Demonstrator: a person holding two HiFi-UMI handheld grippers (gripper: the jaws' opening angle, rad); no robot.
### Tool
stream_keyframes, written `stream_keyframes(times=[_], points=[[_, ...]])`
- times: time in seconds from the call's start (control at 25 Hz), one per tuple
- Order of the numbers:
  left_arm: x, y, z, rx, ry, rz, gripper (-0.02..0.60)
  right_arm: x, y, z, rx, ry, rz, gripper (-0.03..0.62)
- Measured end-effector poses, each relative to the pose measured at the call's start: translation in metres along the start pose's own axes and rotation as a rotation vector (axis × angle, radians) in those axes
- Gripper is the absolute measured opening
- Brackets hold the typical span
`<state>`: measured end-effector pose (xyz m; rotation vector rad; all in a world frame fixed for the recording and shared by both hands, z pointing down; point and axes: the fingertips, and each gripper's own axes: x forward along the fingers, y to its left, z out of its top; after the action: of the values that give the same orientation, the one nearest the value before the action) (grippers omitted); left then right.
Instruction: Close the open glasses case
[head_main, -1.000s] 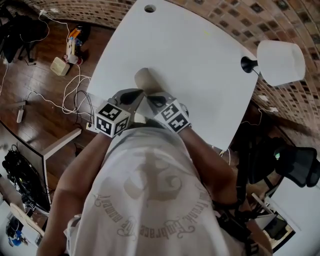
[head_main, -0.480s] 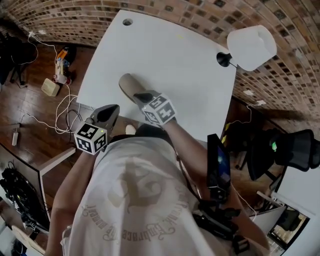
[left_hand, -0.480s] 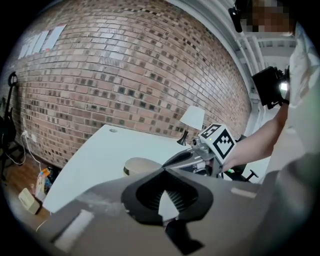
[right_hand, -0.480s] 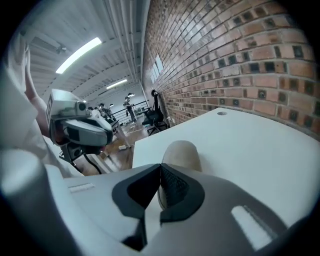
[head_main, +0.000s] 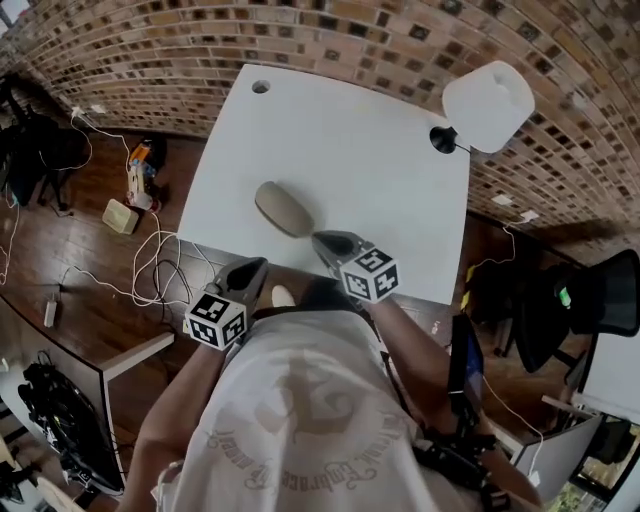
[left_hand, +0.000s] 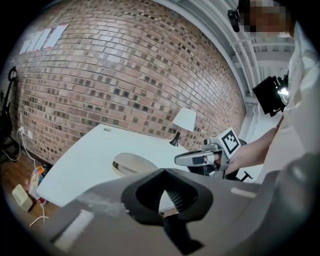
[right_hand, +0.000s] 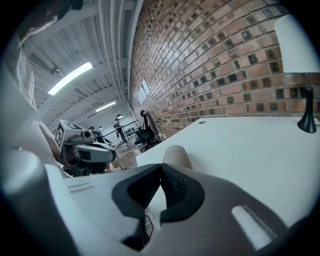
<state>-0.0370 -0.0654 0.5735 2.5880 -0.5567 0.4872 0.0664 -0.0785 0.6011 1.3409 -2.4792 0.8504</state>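
The beige glasses case (head_main: 284, 208) lies on the white table (head_main: 385, 165) with its lid down, and nothing touches it. My left gripper (head_main: 259, 264) is shut and empty, hanging off the table's near edge, left of the case. Just below and right of the case, my right gripper (head_main: 319, 238) is also shut and empty. The left gripper view looks over the shut left gripper (left_hand: 162, 170) at the case (left_hand: 131, 163) and the right gripper (left_hand: 196, 159). Past the shut right gripper (right_hand: 161, 165), the right gripper view shows the case (right_hand: 176, 154) close ahead.
A white-shaded lamp (head_main: 487, 93) stands at the table's far right corner. A cable hole (head_main: 261, 87) sits at the far left corner. Cables (head_main: 150, 265) and small devices lie on the wooden floor to the left. A brick wall runs behind the table; an office chair (head_main: 595, 295) stands right.
Both grippers have drawn back from the case toward the person, the left one first, then the right. The case stays on the table with its lid down.
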Motion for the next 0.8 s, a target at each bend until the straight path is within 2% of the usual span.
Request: stream_keyframes(times=[0.24, 0.44, 0.64, 0.8], points=[[0.007, -0.003, 0.021, 0.026, -0.033, 0.011, 0.005, -0.053, 0.001, -0.008, 0.084, -0.12, 0.005, 0.008], [0.023, -0.028, 0.015, 0.0, -0.028, 0.012, 0.003, -0.082, -0.003, -0.006, 0.075, -0.146, -0.007, 0.008], [0.052, -0.073, 0.013, 0.023, -0.014, -0.017, 0.004, -0.106, -0.01, -0.009, 0.01, -0.094, 0.029, 0.008], [0.059, -0.087, 0.018, 0.03, -0.015, 0.025, 0.004, -0.112, -0.003, -0.014, -0.154, -0.004, 0.09, 0.008]])
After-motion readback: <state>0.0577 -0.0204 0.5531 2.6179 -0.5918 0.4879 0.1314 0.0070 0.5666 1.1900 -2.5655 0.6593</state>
